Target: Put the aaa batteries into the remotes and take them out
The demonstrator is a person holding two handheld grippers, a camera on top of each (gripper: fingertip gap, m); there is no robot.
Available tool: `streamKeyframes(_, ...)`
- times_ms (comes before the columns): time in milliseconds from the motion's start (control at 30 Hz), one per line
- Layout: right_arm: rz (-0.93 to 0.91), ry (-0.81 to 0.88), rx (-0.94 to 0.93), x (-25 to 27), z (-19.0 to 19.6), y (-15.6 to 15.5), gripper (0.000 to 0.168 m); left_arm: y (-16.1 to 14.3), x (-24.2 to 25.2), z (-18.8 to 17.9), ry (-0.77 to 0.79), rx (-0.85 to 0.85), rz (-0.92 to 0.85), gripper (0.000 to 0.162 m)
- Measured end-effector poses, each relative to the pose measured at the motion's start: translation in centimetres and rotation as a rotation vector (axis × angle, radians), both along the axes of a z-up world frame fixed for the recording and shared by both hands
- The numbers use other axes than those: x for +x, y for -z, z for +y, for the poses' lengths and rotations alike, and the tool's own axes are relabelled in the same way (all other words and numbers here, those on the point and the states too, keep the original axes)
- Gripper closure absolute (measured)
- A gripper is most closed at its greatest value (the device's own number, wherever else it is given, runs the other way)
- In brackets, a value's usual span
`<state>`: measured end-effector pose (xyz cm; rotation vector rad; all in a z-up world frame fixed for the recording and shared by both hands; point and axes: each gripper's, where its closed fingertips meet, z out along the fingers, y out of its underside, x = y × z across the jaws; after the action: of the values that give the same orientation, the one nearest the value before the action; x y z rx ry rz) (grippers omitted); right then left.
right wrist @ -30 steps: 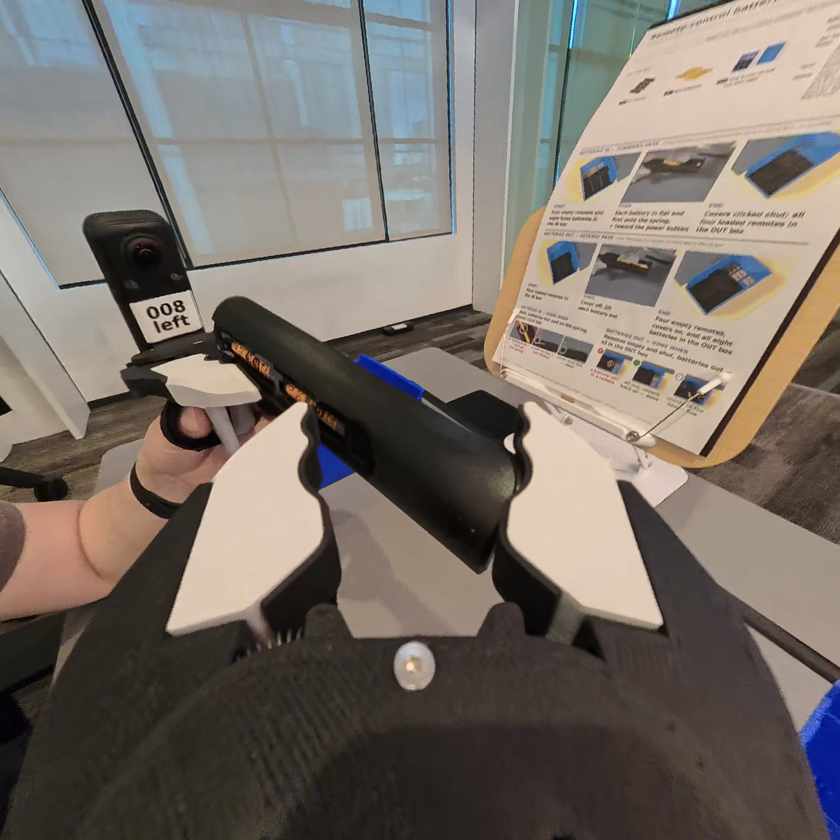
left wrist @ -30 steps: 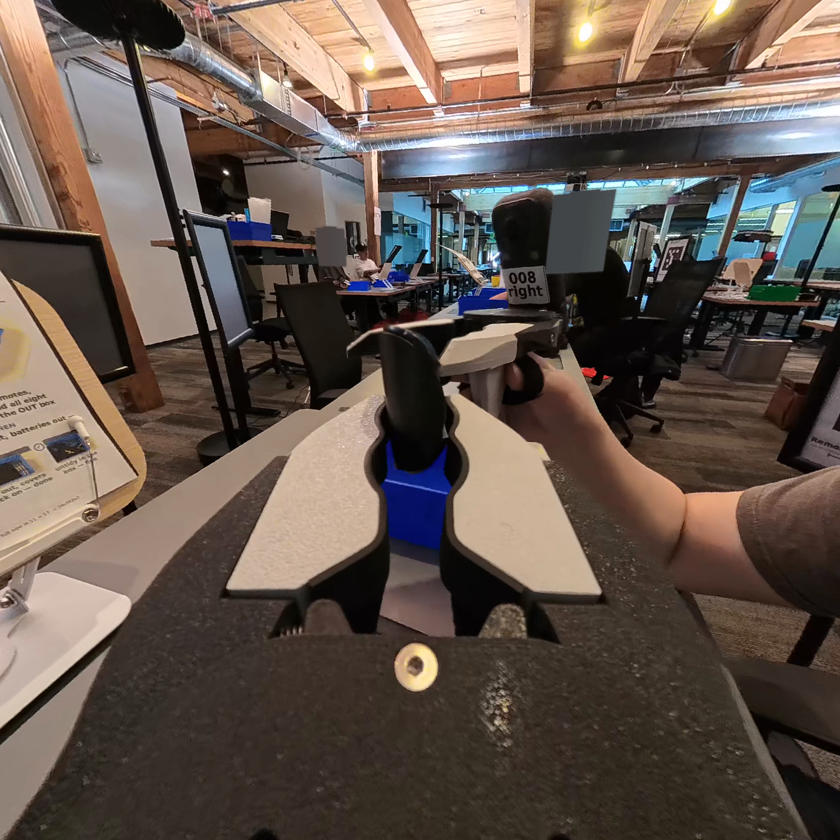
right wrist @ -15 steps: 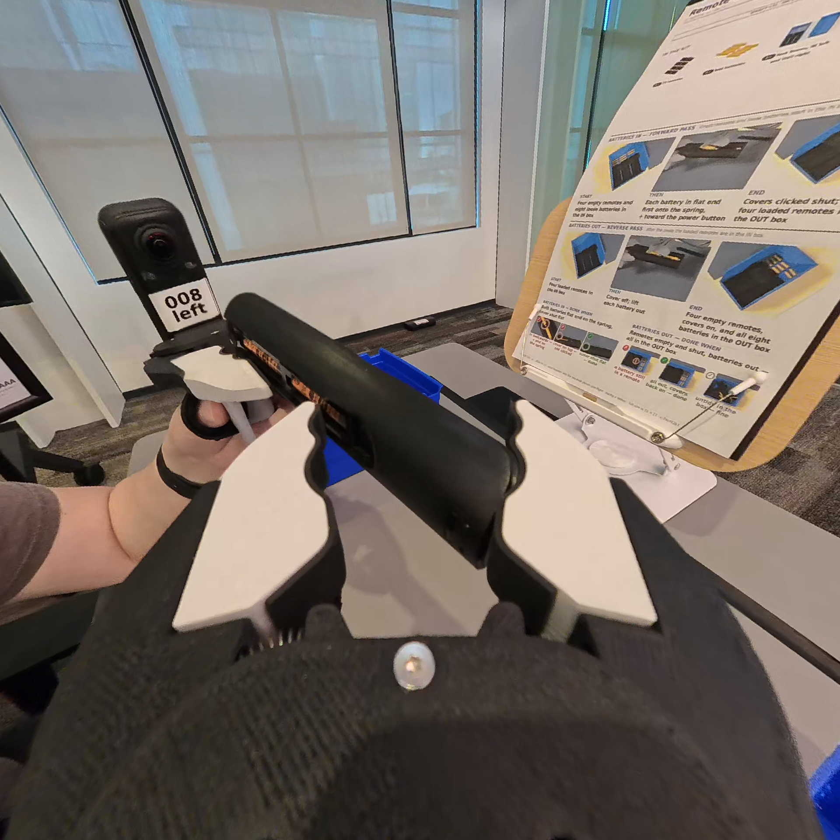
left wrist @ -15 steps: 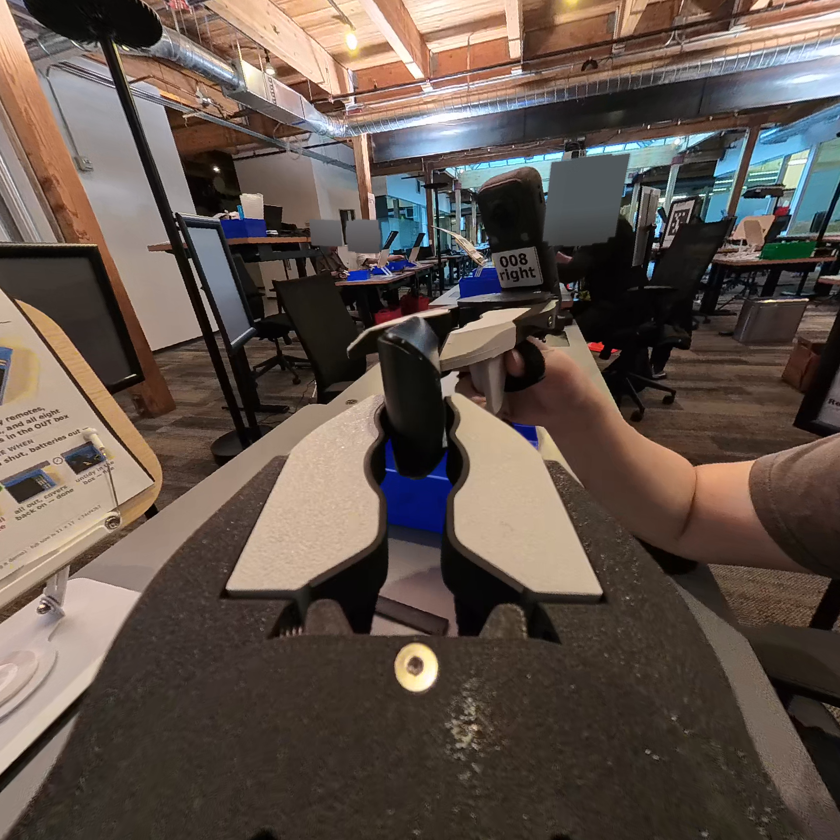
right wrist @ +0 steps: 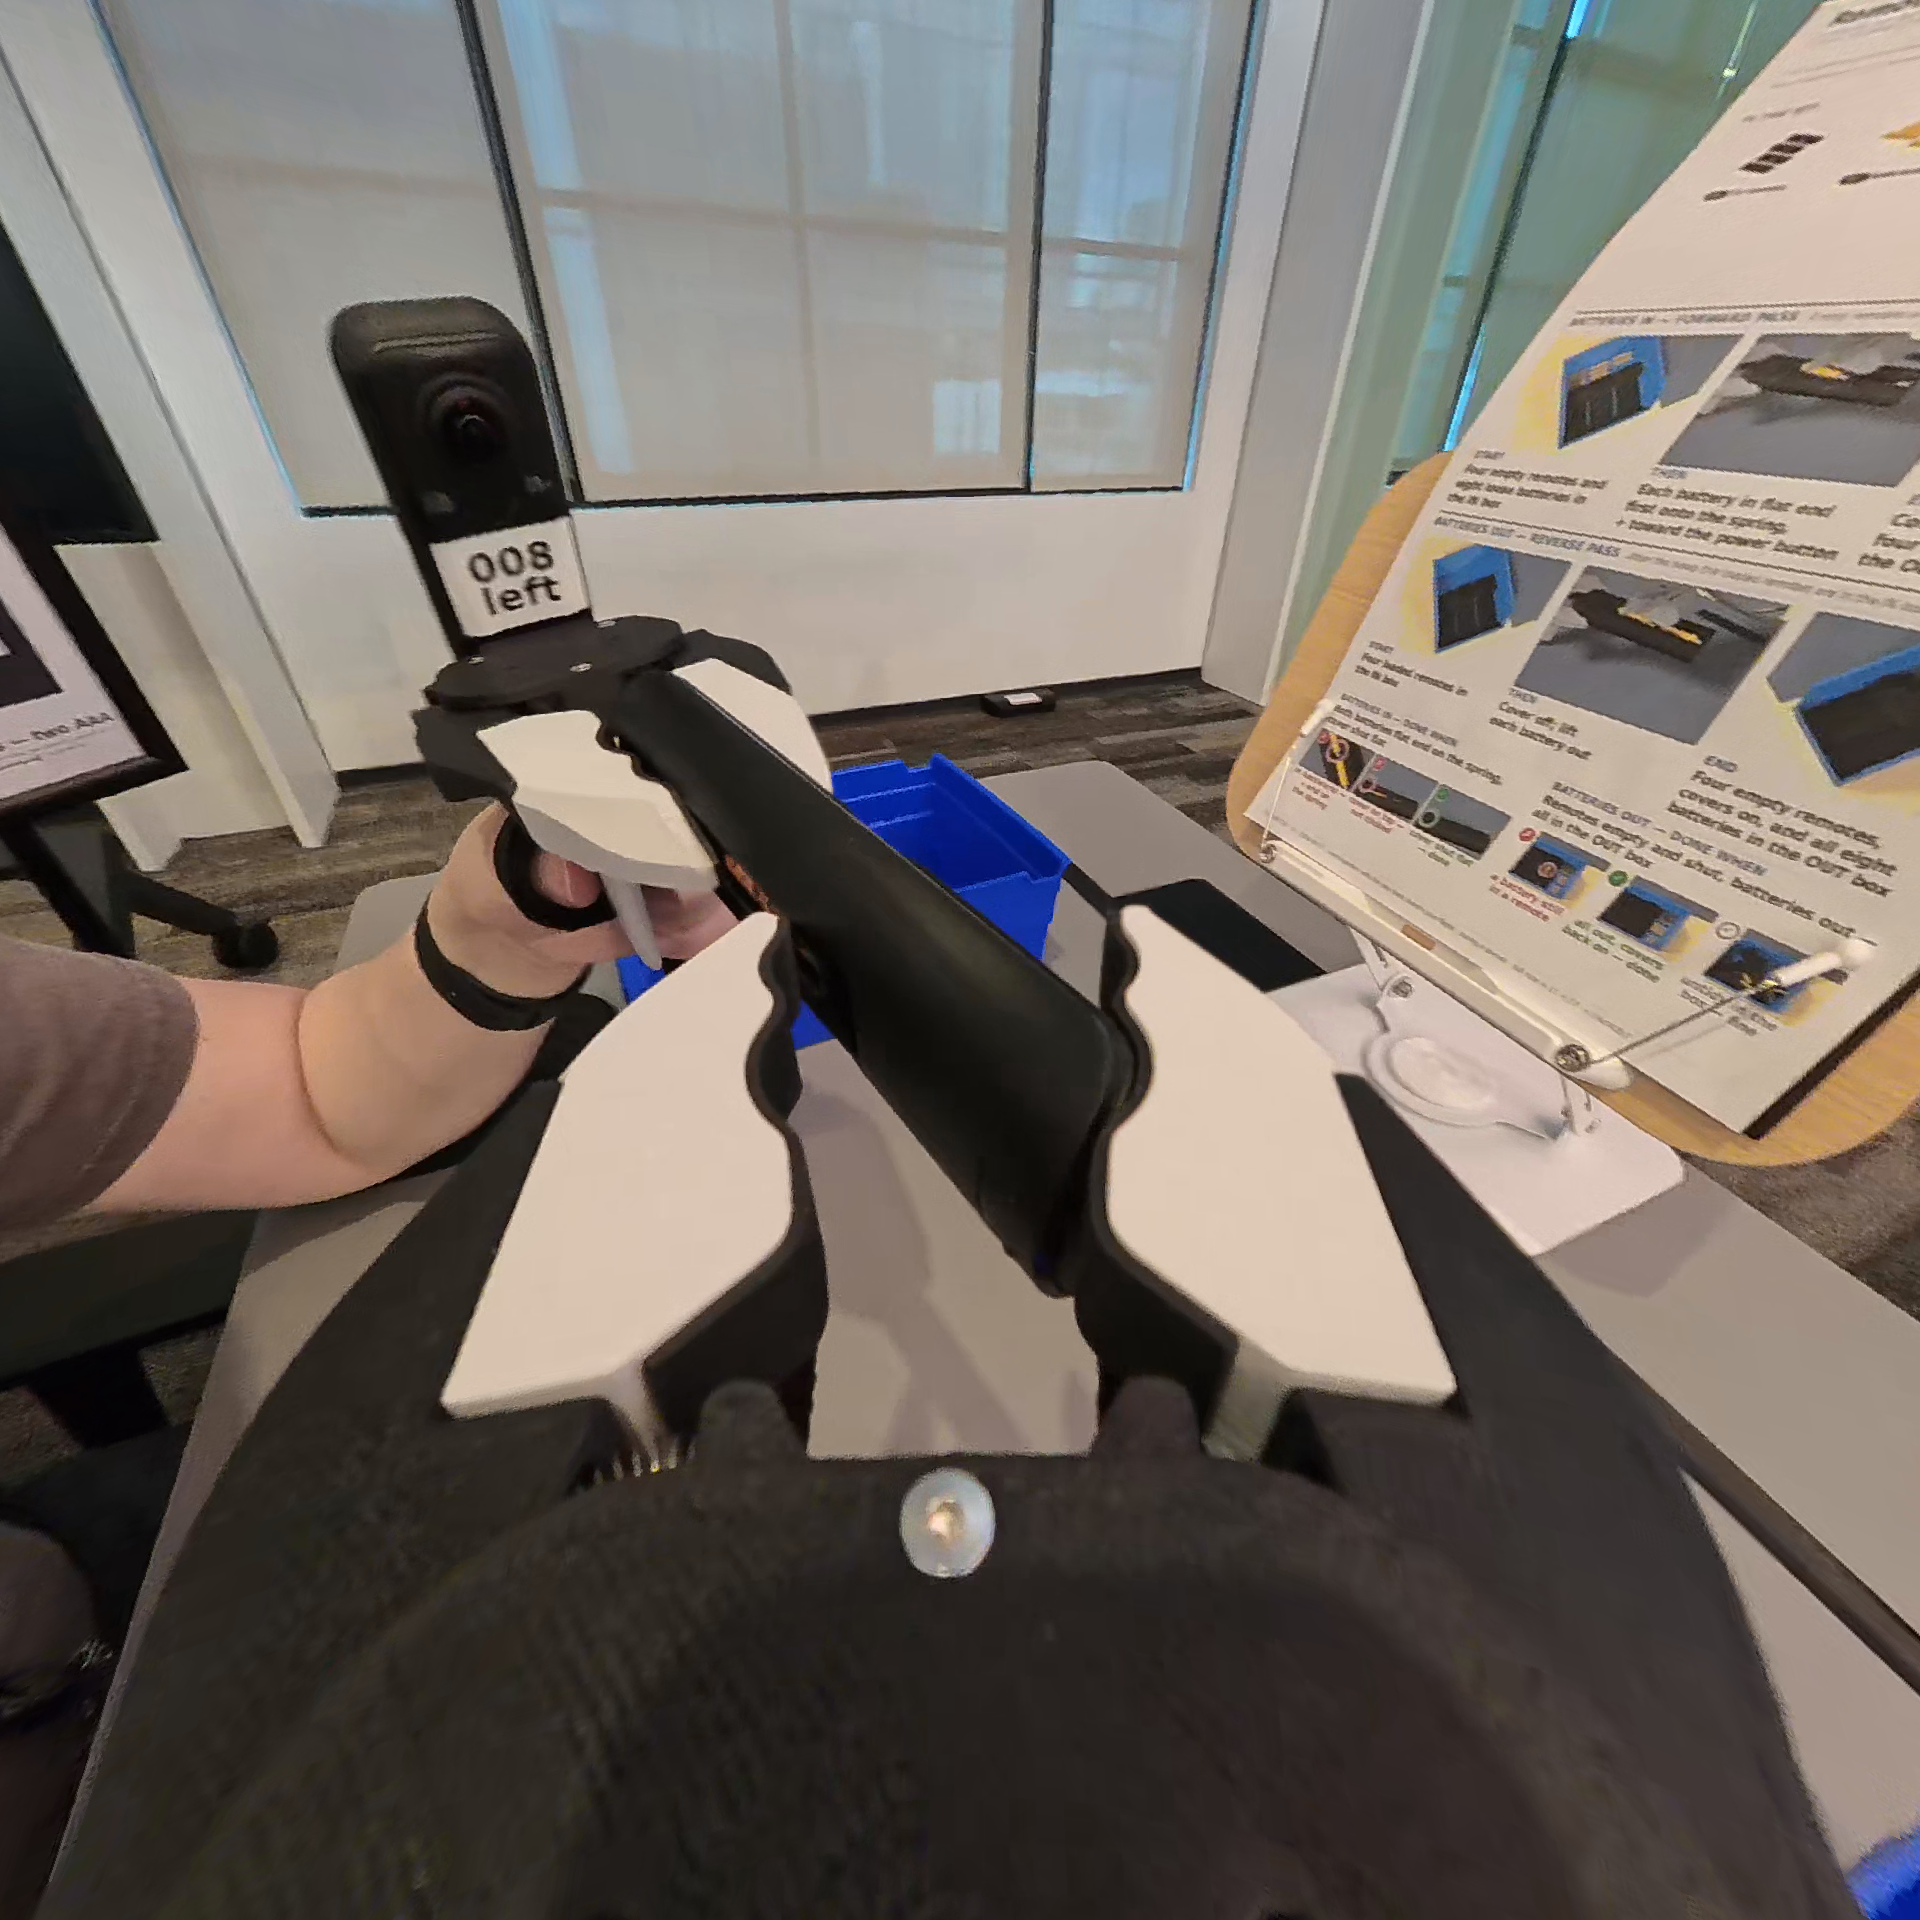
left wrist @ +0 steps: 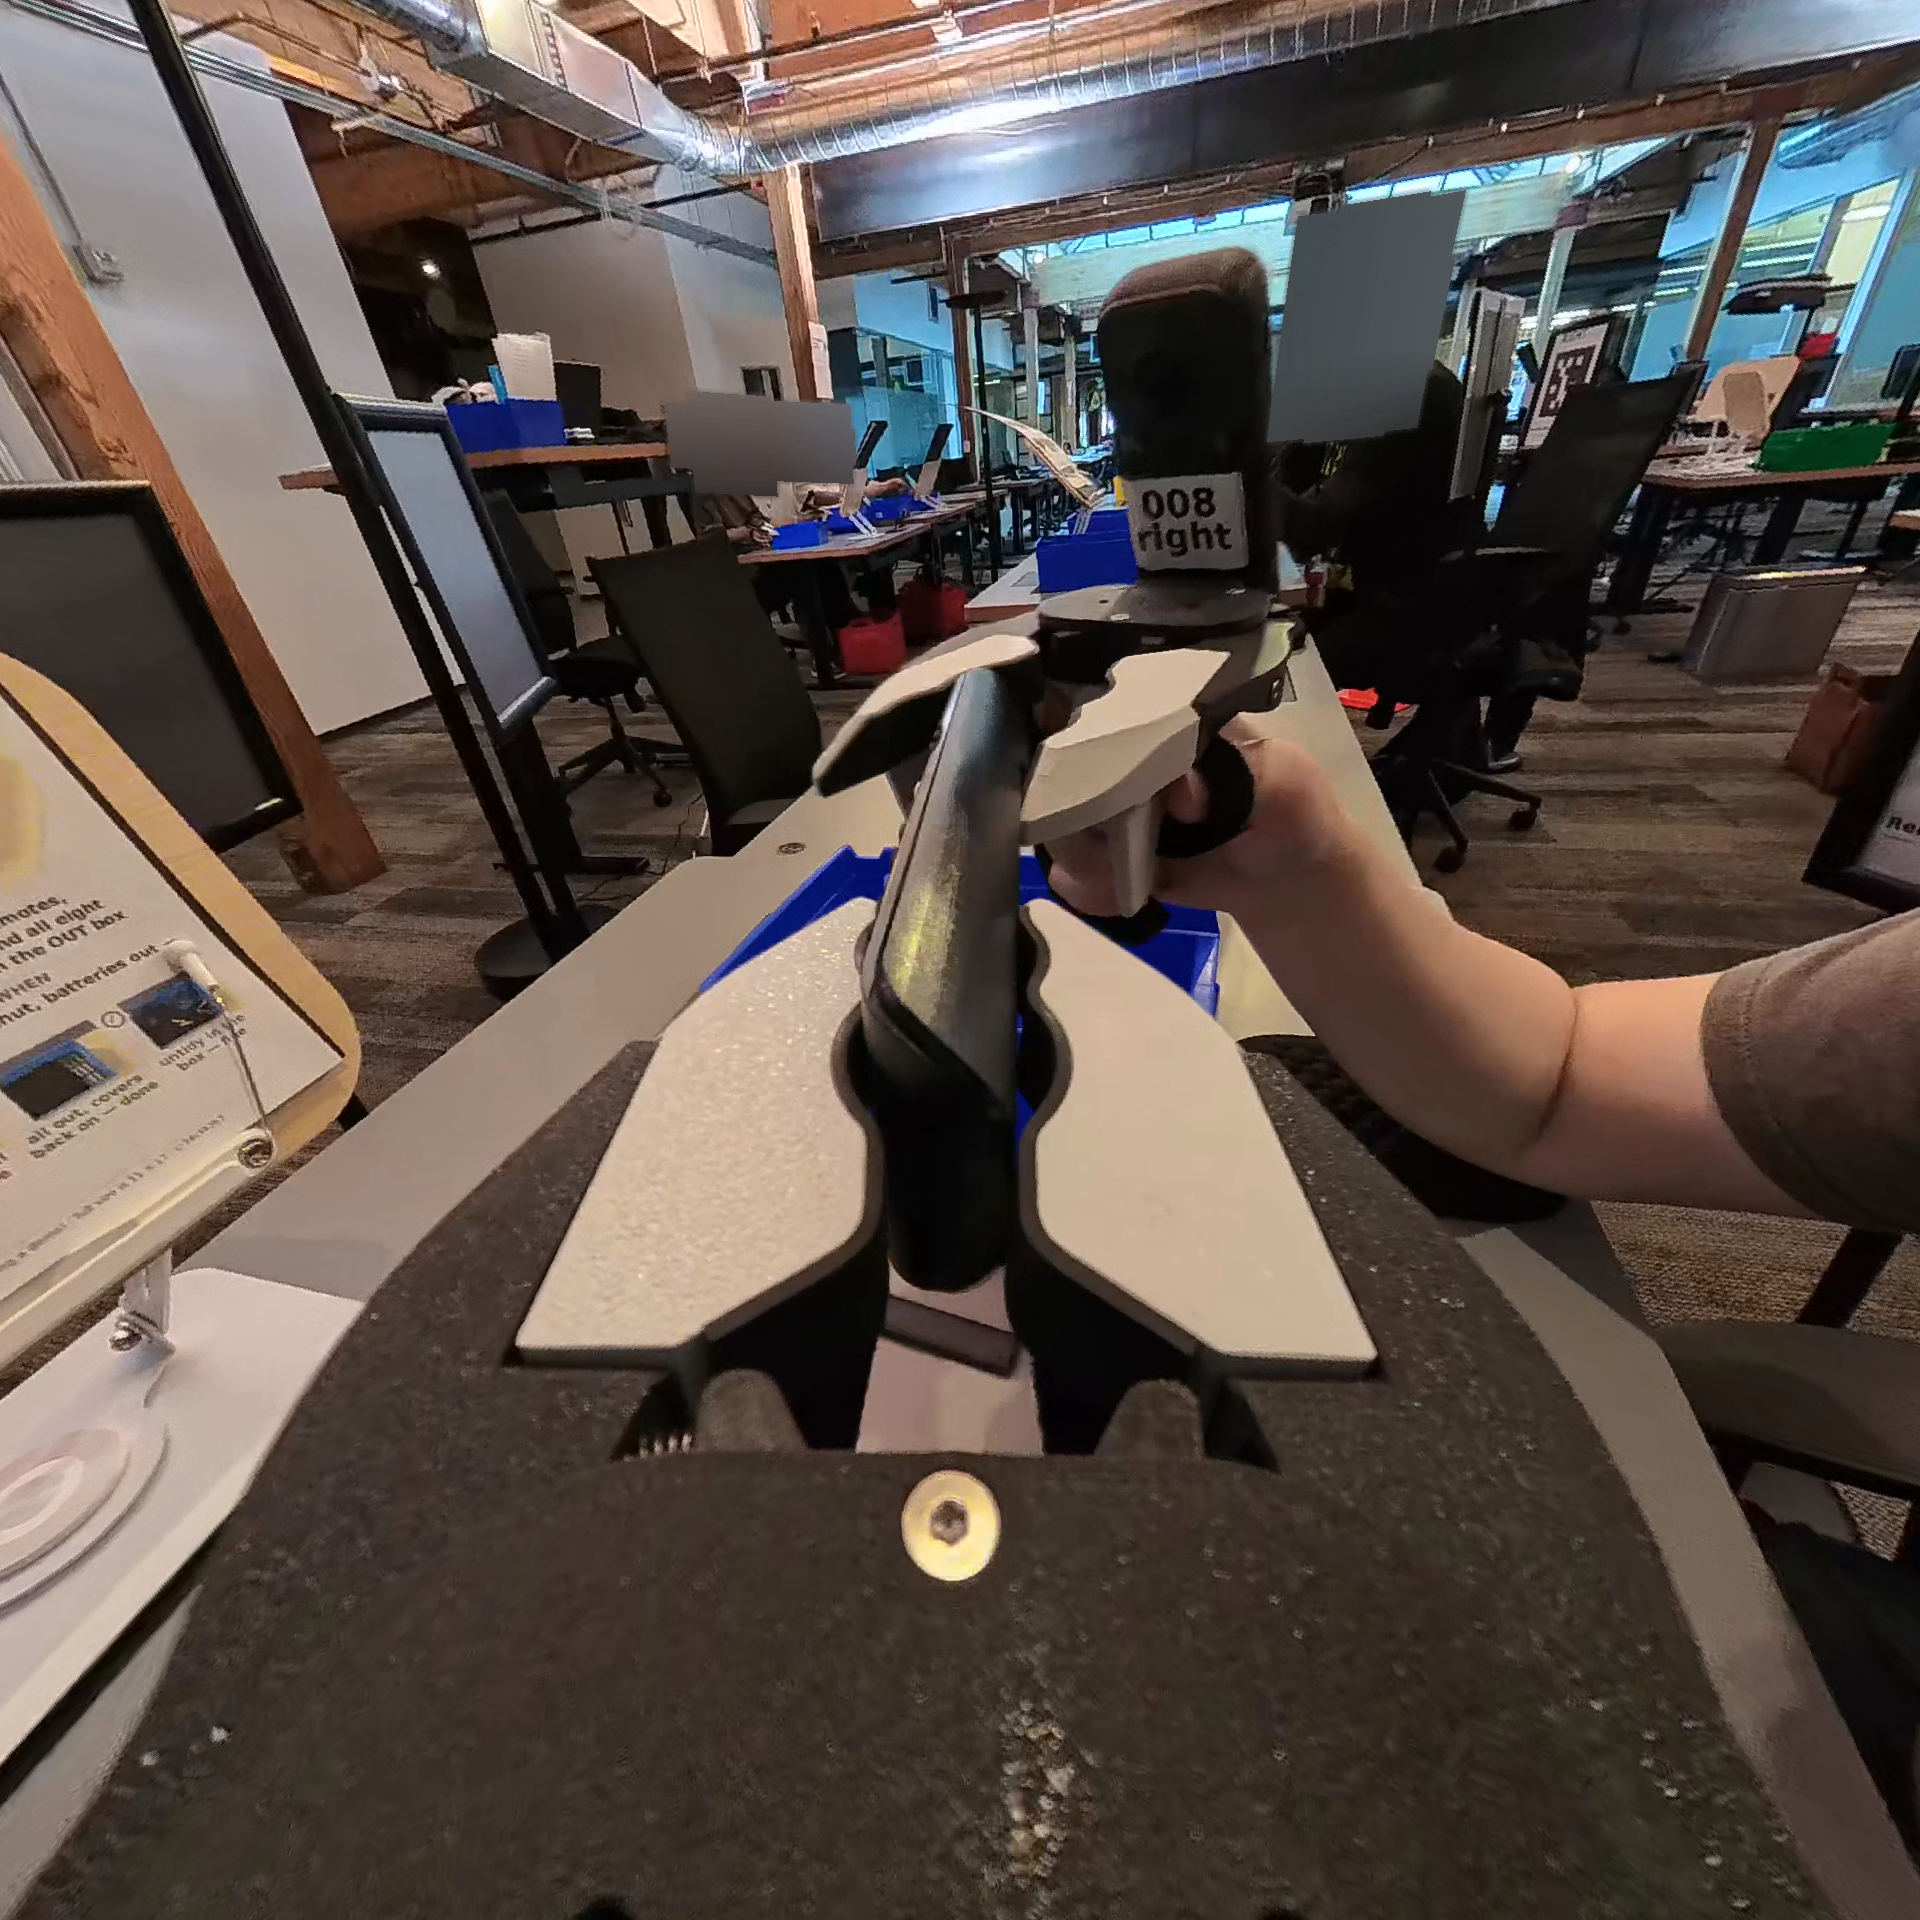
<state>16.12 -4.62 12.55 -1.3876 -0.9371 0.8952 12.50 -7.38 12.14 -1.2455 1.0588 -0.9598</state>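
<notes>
1. Remote [right wrist: 935, 987]: black, slim, carried in the air between both tools, above grey table [right wrist: 1143, 821] and open blue bin [right wrist: 966, 831].
2. Ran, in the right wrist view, on a slant from lower right of centre up to the upper left; long axis pointed straight from one tool to the other.
3. Right gripper [right wrist: 948, 925]: half spread, pinching the remote's near end across its width, with the right finger clearly pressed on the edge and the left finger just at the other edge.
4. Left gripper [left wrist: 945, 935]: pressed narrow on the opposite end, gripping across the thin side, so the body stood on edge and rose toward the upper centre of the left wrist view.
5. Showed a streak of orange on the underside near the left tool [right wrist: 743, 883]; probably the battery bay, though too small to confirm.
6. Lay beneath, through the gap in the left wrist view, a dark flat piece [left wrist: 951, 1340] on the table; possibly the cover, not certain.
7. Stood at the right edge of the right wrist view: instruction board [right wrist: 1662, 727], well apart from the work.
8. Judged: equally close to both hands, so the next move depended on which end let go; bin directly below along the same axis.
</notes>
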Motion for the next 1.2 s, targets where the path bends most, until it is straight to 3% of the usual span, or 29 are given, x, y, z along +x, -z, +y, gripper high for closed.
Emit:
streamKeyframes(200,0.104,-0.145,0.037,0.0,-0.9,-0.9,0.12,-0.4,-0.2,-0.1,0.067,-0.109,-0.068,0.141)
streamKeyframes(267,0.139,-0.243,0.051,0.3,-2.1,-1.4,0.131,-0.4,-0.2,-0.6,0.13,-0.158,-0.078,0.141)
streamKeyframes(367,0.172,-0.341,-0.051,0.2,-2.9,-1.5,0.139,-0.5,-0.2,-0.8,0.154,-0.165,-0.088,0.141)
streamKeyframes(600,0.139,-0.378,-0.135,-0.2,-3.1,-0.7,0.142,-0.4,-0.1,-0.8,0.134,-0.138,-0.056,0.141)
streamKeyframes(1033,0.217,-0.368,-0.125,0.2,-2.8,-1.6,0.142,-1.2,-1.2,-0.2,0.11,-0.12,-0.093,0.135)
streamKeyframes(1200,0.19,-0.359,-0.119,0.1,-2.8,-1.4,0.142,-0.1,-0.3,-0.5,0.123,-0.128,-0.028,0.133)
